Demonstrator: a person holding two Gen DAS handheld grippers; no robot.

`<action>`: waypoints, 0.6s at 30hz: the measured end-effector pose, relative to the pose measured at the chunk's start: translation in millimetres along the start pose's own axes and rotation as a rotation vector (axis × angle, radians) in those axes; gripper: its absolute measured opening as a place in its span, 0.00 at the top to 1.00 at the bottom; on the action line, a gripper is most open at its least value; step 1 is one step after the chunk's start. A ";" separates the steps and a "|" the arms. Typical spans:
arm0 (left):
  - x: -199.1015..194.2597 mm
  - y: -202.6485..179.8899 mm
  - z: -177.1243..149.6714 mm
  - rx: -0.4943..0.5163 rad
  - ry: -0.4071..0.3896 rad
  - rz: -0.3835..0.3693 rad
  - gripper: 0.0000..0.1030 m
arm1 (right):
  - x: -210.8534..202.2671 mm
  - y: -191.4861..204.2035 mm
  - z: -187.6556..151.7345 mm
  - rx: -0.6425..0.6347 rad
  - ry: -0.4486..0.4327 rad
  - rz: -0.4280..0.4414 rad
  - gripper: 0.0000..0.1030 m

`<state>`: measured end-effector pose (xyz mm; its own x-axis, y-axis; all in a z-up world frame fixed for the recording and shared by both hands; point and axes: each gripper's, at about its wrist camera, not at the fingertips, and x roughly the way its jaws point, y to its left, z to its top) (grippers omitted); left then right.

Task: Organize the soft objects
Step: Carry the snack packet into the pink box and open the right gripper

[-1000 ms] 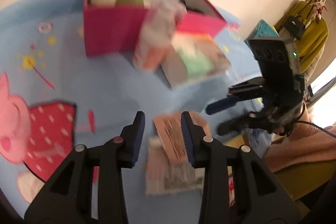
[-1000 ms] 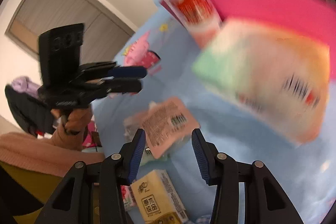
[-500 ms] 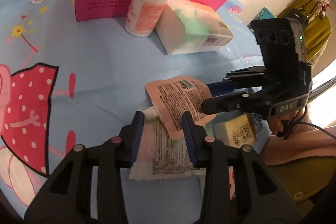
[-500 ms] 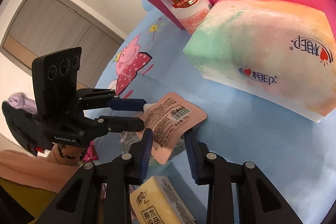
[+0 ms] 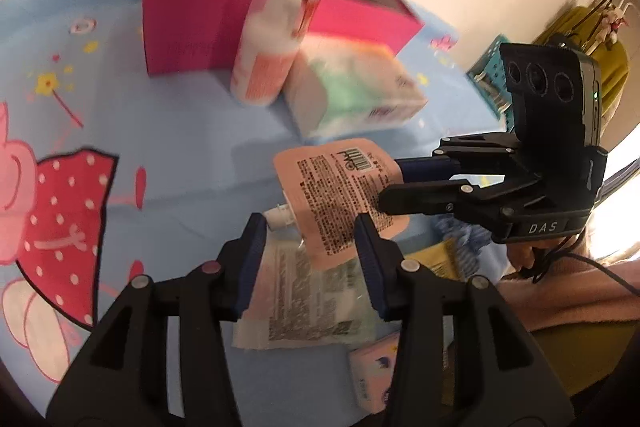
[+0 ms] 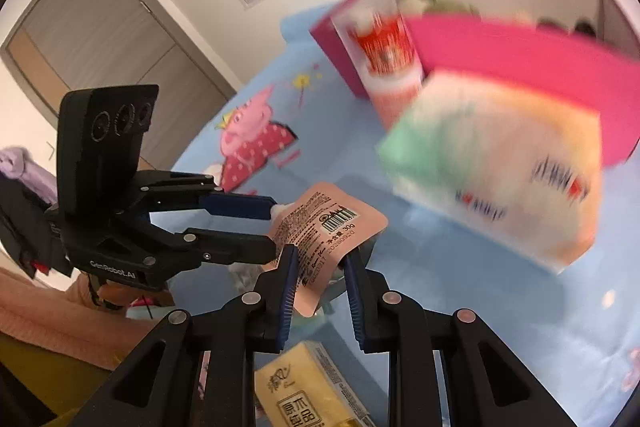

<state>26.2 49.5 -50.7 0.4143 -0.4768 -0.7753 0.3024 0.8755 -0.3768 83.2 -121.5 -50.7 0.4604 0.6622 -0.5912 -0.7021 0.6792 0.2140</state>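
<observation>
Handing the peach spout pouch from one pair of tongs to the other

Our right tongs [image 6: 318,273] have just been closing and now clamp the lower corner of the peach spout pouch [image 6: 330,225], holding it clear above the blue cartoon sheet [image 5: 168,151]. Our left tongs [image 5: 310,259] have just been opening; they stand apart, pads off the pouch, its white spout end lying between them. The pouch's long axis runs from the spout by the left tongs across to the right tongs. We judge the pink box [image 5: 200,27] beyond the pump bottle [image 5: 272,47] and tissue pack [image 5: 352,95] the likely goal, up and ahead.
</observation>
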 end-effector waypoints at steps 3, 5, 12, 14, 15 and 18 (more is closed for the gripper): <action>-20.4 -9.4 11.2 0.023 -0.066 0.007 0.54 | -17.1 8.2 11.2 -0.038 -0.043 -0.007 0.78; -33.3 -13.2 19.7 0.037 -0.107 0.016 0.54 | -29.2 13.8 21.9 -0.068 -0.079 -0.010 0.78; -81.6 -21.7 70.4 0.097 -0.269 0.062 0.54 | -67.8 26.5 75.4 -0.165 -0.237 -0.038 0.78; -87.4 -20.9 87.3 0.109 -0.297 0.092 0.54 | -73.4 25.2 90.6 -0.174 -0.267 -0.037 0.78; -89.3 -20.4 98.1 0.117 -0.312 0.112 0.54 | -73.3 23.0 100.0 -0.175 -0.279 -0.038 0.78; -85.7 -11.8 121.8 0.109 -0.322 0.135 0.54 | -71.5 10.8 124.2 -0.157 -0.299 -0.030 0.78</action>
<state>91.7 70.5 82.0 0.7009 -0.3727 -0.6082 0.3088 0.9271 -0.2124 110.2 -122.2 90.4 0.6050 0.7219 -0.3360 -0.7500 0.6583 0.0639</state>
